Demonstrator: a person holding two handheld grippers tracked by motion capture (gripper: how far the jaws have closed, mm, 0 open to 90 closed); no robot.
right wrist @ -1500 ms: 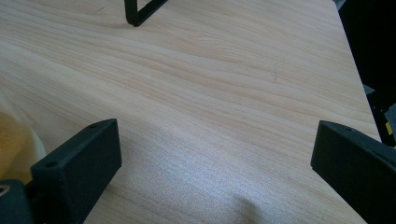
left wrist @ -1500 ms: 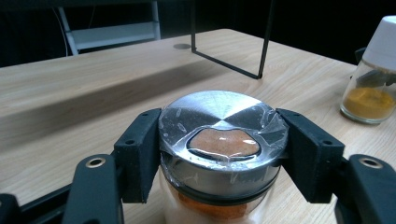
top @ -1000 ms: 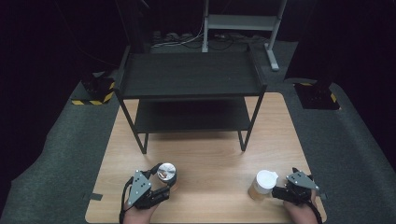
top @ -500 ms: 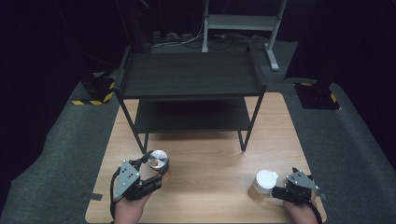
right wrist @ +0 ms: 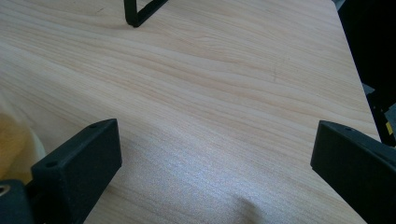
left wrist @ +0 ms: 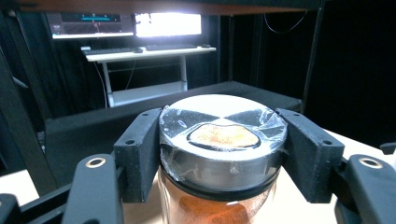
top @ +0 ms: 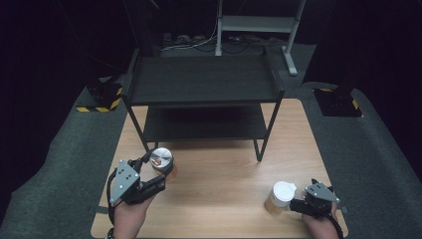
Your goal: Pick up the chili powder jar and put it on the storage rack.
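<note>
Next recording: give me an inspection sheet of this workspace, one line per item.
Surface: light wooden table, bare in the middle.
Job's things: silver-lidded glass jar of orange powder; white-lidded jar standing on the table.
Clutter: nothing seen.
Grippers: left gripper shut on the silver-lidded jar; right gripper open, nothing between its jaws, beside the white-lidded jar.
Cables: bundle on the floor behind the shelf.
Surroundings: black two-tier shelf, lit monitors, dark room.

A black two-tier shelf rack [top: 201, 79] stands on the far half of the light wooden table [top: 224, 174], its shelves bare. Behind the table a white desk [left wrist: 149, 52] carries a keyboard [left wrist: 112, 50] under two monitors [left wrist: 168, 24], and yellow-black striped floor bases [top: 99, 102] sit at either side.
</note>
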